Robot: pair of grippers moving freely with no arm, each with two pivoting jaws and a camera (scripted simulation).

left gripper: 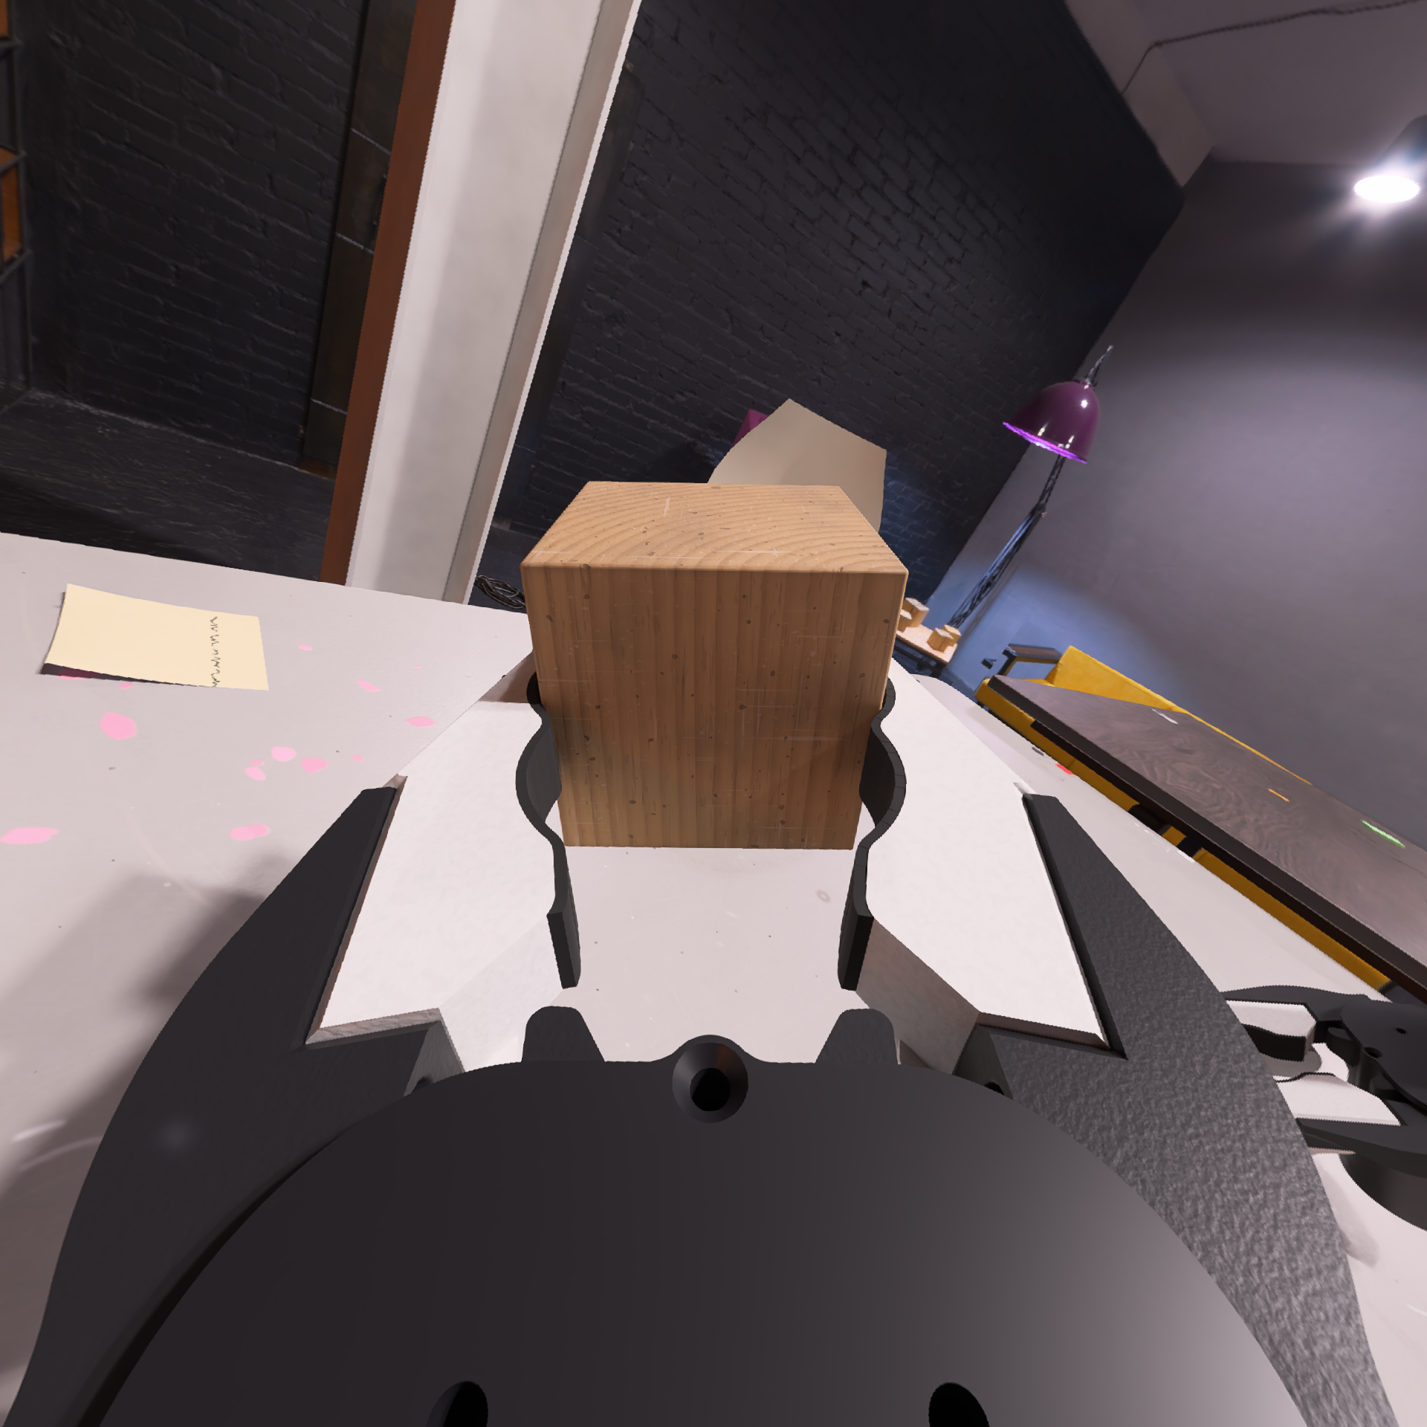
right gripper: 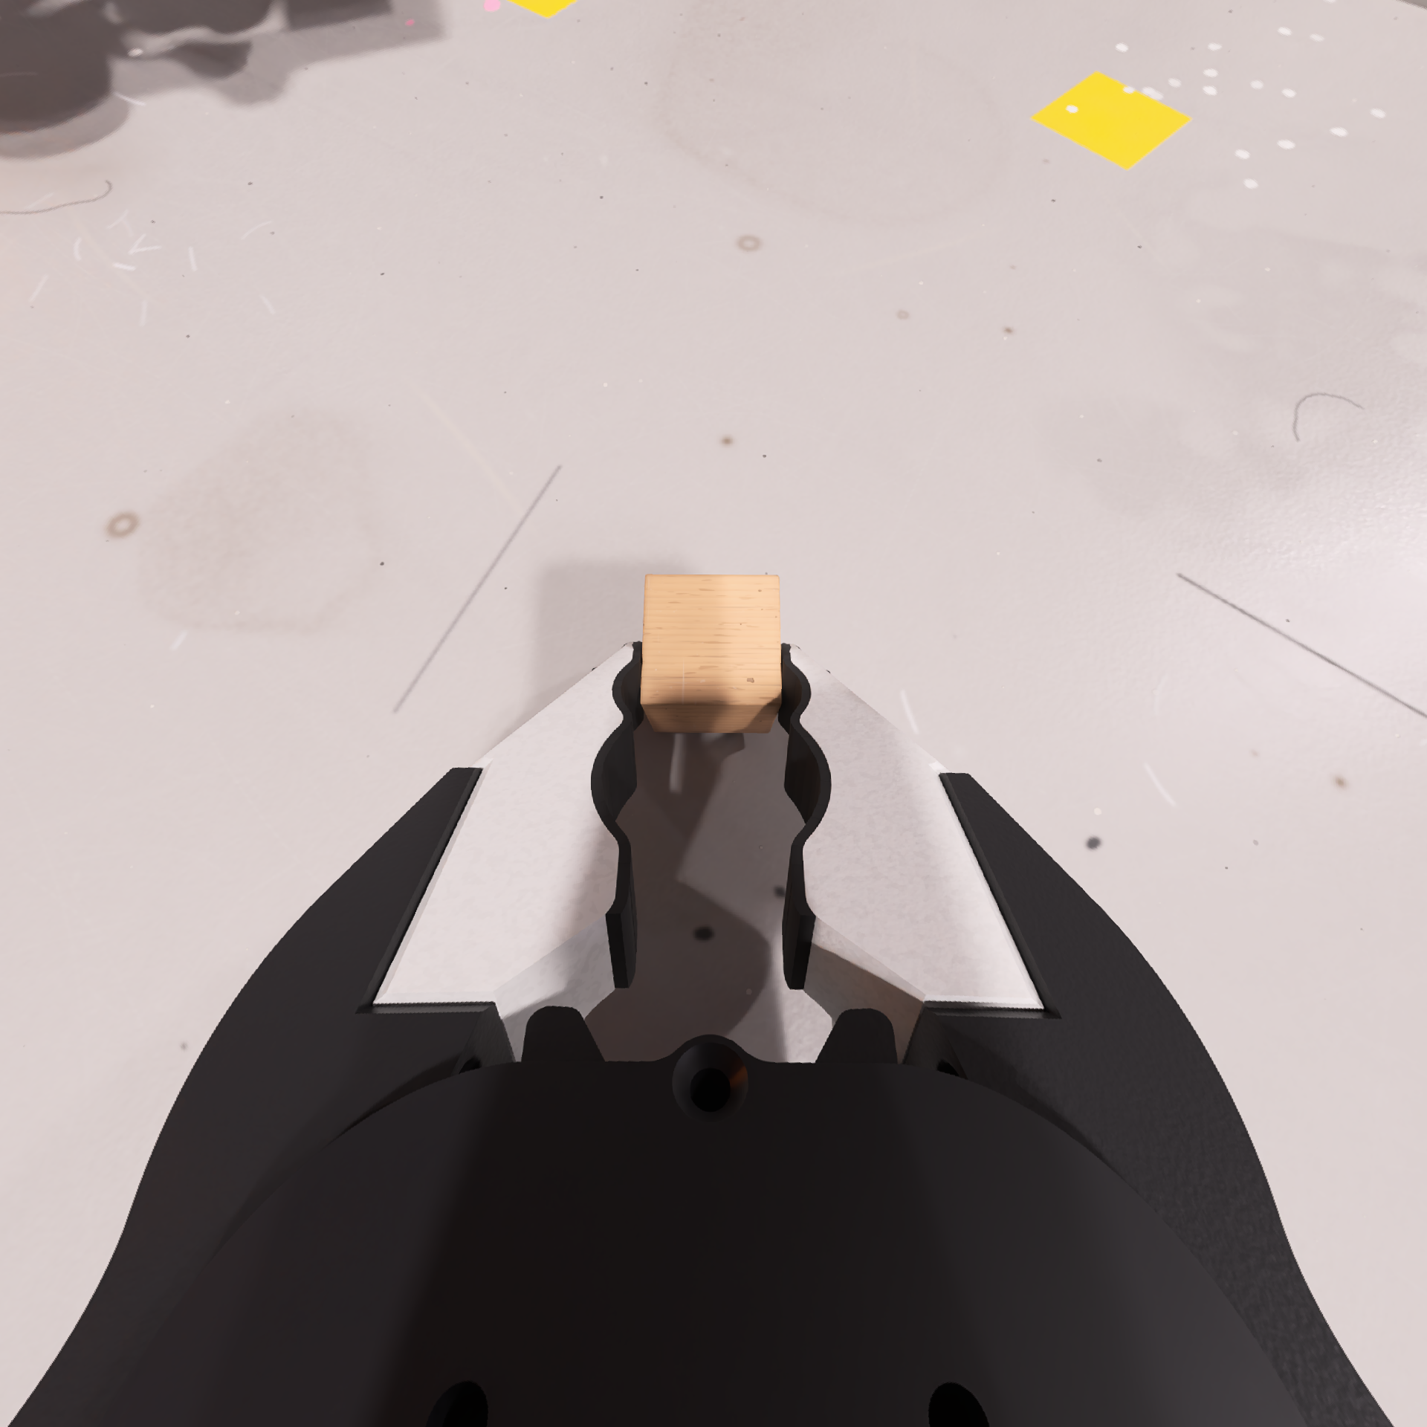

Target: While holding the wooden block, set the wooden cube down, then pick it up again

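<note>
In the left wrist view, my left gripper (left gripper: pixel 710 687) is shut on a large brown wooden block (left gripper: pixel 710 672). Its dark pads (left gripper: pixel 540 764) press both side faces, and the block is held just above the white table (left gripper: pixel 232 888). In the right wrist view, my right gripper (right gripper: pixel 710 679) is shut on a small pale wooden cube (right gripper: pixel 710 652) at its fingertips, low over the table (right gripper: pixel 772 347). The cube's shadow lies close beside it, and I cannot tell whether it touches the surface. Part of the right gripper (left gripper: pixel 1343 1066) shows at the left wrist view's right edge.
A pale yellow note pad (left gripper: pixel 154 637) and pink paint spots lie on the table to the left. A dark board (left gripper: pixel 1235 811) on a yellow frame runs along the right. A purple lamp (left gripper: pixel 1054 421) stands behind. A yellow square mark (right gripper: pixel 1112 120) lies far ahead on the right.
</note>
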